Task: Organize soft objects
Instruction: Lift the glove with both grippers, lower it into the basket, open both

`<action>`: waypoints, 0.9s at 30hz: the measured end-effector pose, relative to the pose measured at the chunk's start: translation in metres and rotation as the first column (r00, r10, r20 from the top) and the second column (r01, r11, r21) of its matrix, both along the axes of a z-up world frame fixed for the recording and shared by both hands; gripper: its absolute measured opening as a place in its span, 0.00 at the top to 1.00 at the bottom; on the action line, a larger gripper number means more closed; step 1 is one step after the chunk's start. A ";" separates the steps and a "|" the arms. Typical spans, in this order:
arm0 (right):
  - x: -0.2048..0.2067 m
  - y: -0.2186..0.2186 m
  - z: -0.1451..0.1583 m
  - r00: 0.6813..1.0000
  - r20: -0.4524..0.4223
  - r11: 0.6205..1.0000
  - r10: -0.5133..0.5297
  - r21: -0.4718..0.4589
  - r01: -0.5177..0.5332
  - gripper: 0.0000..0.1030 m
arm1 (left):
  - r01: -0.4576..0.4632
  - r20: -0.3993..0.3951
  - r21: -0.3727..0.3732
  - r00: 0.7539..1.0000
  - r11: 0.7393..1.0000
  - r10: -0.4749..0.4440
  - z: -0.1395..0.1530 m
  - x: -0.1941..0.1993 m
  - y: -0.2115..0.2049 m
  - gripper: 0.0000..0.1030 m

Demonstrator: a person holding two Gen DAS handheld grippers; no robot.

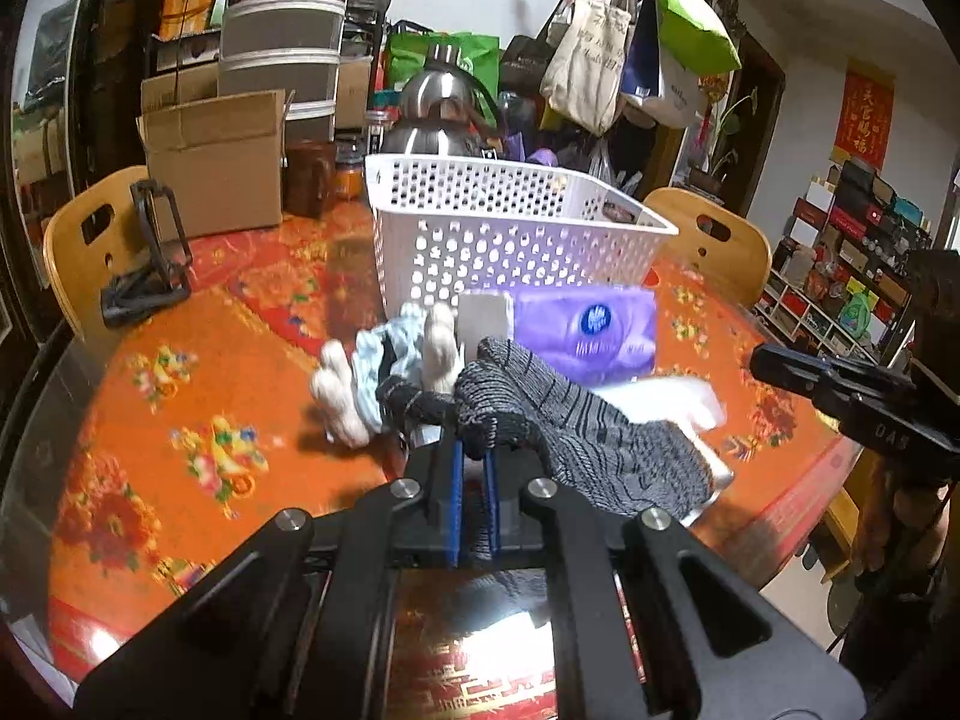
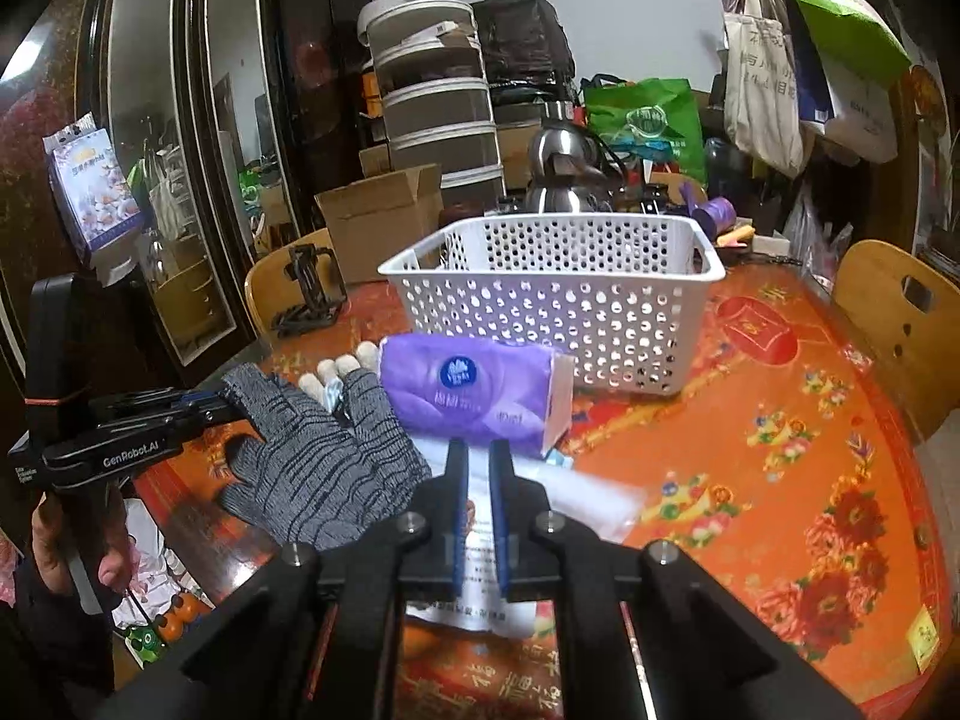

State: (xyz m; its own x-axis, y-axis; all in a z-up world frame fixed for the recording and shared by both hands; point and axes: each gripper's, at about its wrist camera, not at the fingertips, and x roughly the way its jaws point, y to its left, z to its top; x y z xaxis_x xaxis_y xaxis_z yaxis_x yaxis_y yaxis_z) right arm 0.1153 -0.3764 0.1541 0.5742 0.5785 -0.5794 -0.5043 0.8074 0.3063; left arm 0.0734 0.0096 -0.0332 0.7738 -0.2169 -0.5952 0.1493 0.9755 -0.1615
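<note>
Loosely knit grey glove (image 1: 576, 420), dark-striped, limp.

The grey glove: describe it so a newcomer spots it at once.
Find the white perforated basket on the orange table. In front lies a purple tissue pack; beside it, the grey glove, pinched by the left gripper, is dark-striped knit, unlike the white glove.

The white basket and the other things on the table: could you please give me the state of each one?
White basket: upright, looks empty.
Grey glove: pinched in the left gripper, lifted.
White packet: clamped in the right gripper.
Purple tissue pack: lying on its side before the basket.
White glove: lying on the table.
</note>
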 end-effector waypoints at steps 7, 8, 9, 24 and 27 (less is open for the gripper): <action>0.005 0.009 -0.048 0.987 -0.162 0.999 0.008 0.051 0.001 0.88 | 0.007 -0.033 -0.008 0.999 1.000 -0.007 -0.013 -0.001 0.000 0.95; 0.005 0.010 -0.054 0.984 -0.179 0.998 0.009 0.058 0.001 0.84 | 0.007 -0.038 -0.009 0.999 1.000 -0.007 -0.014 0.000 0.001 0.95; 0.004 0.012 -0.057 0.982 -0.187 0.998 0.015 0.062 -0.003 0.82 | 0.005 -0.040 -0.013 0.999 1.000 -0.006 -0.016 -0.001 0.002 0.95; -0.005 0.030 -0.046 0.991 -0.127 0.999 0.046 0.011 -0.045 0.93 | 0.023 -0.044 -0.015 0.999 1.000 -0.024 -0.019 -0.004 -0.005 0.95; -0.006 0.027 -0.030 0.996 -0.078 0.999 0.042 0.009 -0.041 0.93 | 0.028 -0.009 -0.019 1.000 0.999 -0.028 -0.003 -0.007 -0.005 0.95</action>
State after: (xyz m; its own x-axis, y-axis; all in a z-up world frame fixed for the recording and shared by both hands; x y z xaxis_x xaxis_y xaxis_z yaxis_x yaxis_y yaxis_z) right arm 0.1093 -0.3497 0.1237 0.5024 0.6054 -0.6173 -0.5115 0.7838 0.3523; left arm 0.0660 0.0046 -0.0367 0.7617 -0.2497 -0.5979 0.1747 0.9677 -0.1816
